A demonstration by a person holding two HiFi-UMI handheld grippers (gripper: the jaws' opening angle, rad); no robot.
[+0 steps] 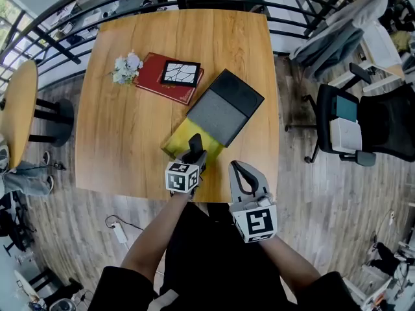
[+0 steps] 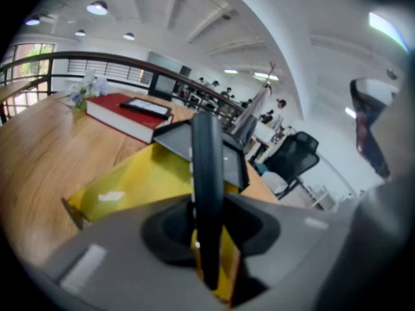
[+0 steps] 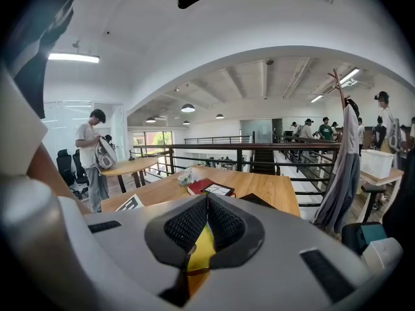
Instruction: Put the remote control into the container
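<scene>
We hold our left claw (image 1: pixel 196 155) tilted down at the bench's (image 1: pixel 123 141) near edge, clamped on the upright black remote control (image 2: pixel 207 186) over the yellow container (image 1: pixel 176 145), our right claw (image 1: pixel 241 173) beside it, pads together.

1. Left gripper (image 1: pixel 196 159): jaws clamped on the edges of the remote control (image 2: pixel 207 173), tilted down and forward, bare left forearm (image 1: pixel 155 235) behind it.
2. Right gripper (image 1: pixel 237 168): jaws together, nothing between them, beside the left, right forearm (image 1: pixel 292 264) behind.
</scene>
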